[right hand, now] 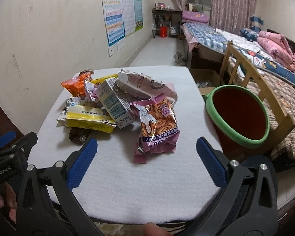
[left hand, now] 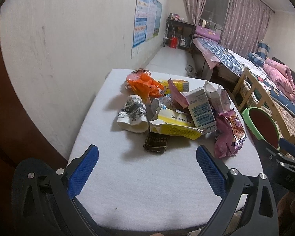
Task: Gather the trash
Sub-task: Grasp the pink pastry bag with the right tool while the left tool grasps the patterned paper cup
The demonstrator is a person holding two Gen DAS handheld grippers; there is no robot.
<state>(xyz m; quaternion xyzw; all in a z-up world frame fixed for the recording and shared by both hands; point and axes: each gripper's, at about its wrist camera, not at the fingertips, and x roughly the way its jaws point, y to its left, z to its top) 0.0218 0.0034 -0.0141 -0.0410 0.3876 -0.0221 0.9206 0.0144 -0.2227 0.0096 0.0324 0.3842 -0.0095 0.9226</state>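
Black tool frames, blue textured pads (silver screws).

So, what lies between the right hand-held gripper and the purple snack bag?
Nothing: in the right wrist view only bare white table separates the open right hand-held gripper from the purple snack bag.

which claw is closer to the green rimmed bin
Right. The right claw hovers open over the table's near edge with the bin just off its right finger; the left claw, also open, sits further left, past the right claw from the bin.
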